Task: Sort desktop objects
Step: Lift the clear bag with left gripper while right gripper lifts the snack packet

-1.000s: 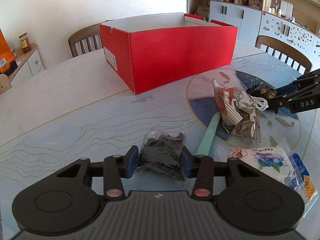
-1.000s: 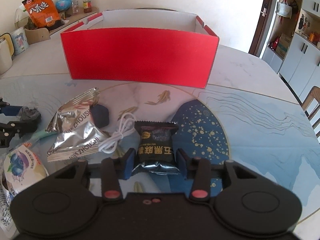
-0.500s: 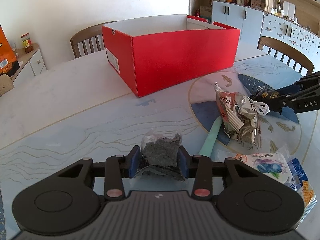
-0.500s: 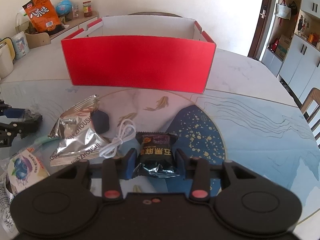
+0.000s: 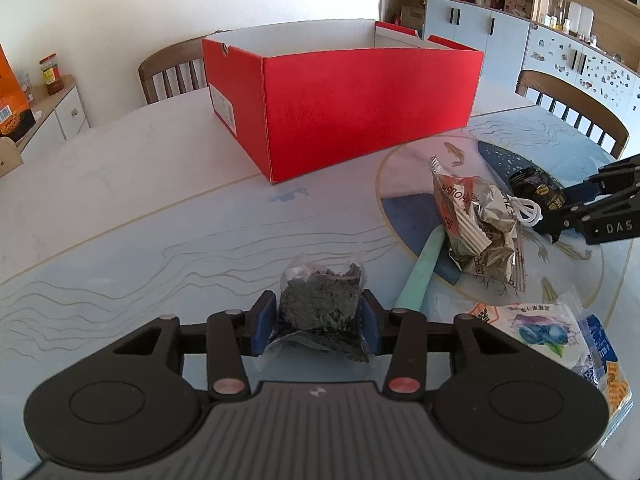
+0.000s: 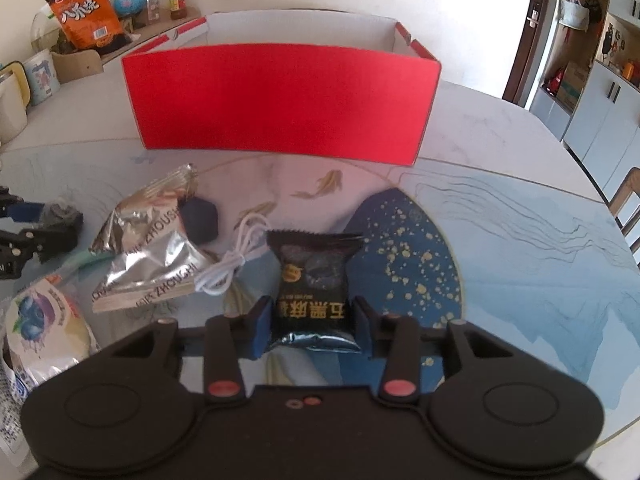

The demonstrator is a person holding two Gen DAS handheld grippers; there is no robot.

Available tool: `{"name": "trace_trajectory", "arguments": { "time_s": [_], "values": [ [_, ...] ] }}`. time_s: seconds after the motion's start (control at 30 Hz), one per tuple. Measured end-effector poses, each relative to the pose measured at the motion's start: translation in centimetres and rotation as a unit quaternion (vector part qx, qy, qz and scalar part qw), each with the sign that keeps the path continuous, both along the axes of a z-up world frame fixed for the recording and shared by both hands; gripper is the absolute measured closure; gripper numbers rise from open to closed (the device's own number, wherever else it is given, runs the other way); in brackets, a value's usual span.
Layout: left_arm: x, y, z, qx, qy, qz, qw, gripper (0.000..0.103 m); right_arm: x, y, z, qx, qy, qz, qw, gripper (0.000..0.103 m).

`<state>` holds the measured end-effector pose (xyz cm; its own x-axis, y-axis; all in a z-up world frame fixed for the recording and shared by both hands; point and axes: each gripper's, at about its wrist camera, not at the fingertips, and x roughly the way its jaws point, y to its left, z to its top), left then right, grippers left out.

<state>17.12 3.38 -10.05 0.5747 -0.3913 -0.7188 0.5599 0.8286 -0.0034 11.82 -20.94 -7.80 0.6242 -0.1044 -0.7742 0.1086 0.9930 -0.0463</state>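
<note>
In the left wrist view my left gripper (image 5: 316, 320) grips a clear packet of dark crumbly snack (image 5: 320, 304) just above the table; both blue pads touch it, and the jaws are opening slightly. My right gripper (image 6: 310, 326) is shut on a black snack packet (image 6: 312, 276) with yellow print, held upright over the blue patch of the tabletop. The open red box (image 5: 360, 108) stands behind both, empty as far as I can see. Each gripper shows in the other's view: the right gripper (image 5: 560, 208) at the right edge, the left gripper (image 6: 48, 220) at the left edge.
Between the grippers lie a crumpled silver foil bag (image 6: 148, 256), a coiled white cable (image 6: 236, 264), a dark blue lump (image 6: 199, 220) and a pale green stick (image 5: 424, 268). A blueberry-print packet (image 5: 540, 332) lies at the near edge. Wooden chairs (image 5: 172, 68) stand around the table.
The left pads squeezed the dark snack packet narrower, then eased a little. The right gripper has crept toward the red box with the black packet in it.
</note>
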Motion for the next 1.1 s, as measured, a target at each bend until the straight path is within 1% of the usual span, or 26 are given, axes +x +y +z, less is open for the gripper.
{"name": "trace_trajectory", "arguments": {
  "time_s": [0.03, 0.2, 0.23, 0.33, 0.53, 0.83, 1.1],
  "values": [
    [0.0, 0.0, 0.0, 0.000, 0.000, -0.002, 1.0000, 0.056, 0.0, 0.0, 0.0, 0.002, -0.002, 0.000, 1.000, 0.061],
    [0.1, -0.1, 0.0, -0.004, 0.001, -0.003, 1.0000, 0.056, 0.1, -0.2, -0.1, 0.014, -0.003, -0.004, 1.000, 0.061],
    [0.0, -0.1, 0.0, -0.003, 0.000, -0.001, 1.0000, 0.059, 0.2, -0.2, -0.1, 0.014, -0.003, -0.004, 1.000, 0.062],
    [0.0, -0.2, 0.0, -0.003, -0.003, 0.002, 1.0000, 0.064, 0.2, -0.2, 0.0, 0.017, -0.003, -0.006, 1.000, 0.063],
    [-0.2, -0.4, 0.1, 0.001, -0.007, 0.006, 1.0000, 0.068, 0.1, -0.2, 0.2, 0.017, -0.006, -0.014, 1.000, 0.065],
    [-0.2, -0.3, 0.5, -0.001, -0.006, 0.011, 0.9999, 0.070, -0.2, -0.1, 1.5, 0.023, -0.022, -0.016, 0.999, 0.066],
    [-0.4, -0.1, 1.6, -0.006, -0.007, 0.016, 0.9998, 0.070, -0.5, 0.1, 2.7, 0.022, -0.032, -0.014, 0.999, 0.066]
  ]
}}
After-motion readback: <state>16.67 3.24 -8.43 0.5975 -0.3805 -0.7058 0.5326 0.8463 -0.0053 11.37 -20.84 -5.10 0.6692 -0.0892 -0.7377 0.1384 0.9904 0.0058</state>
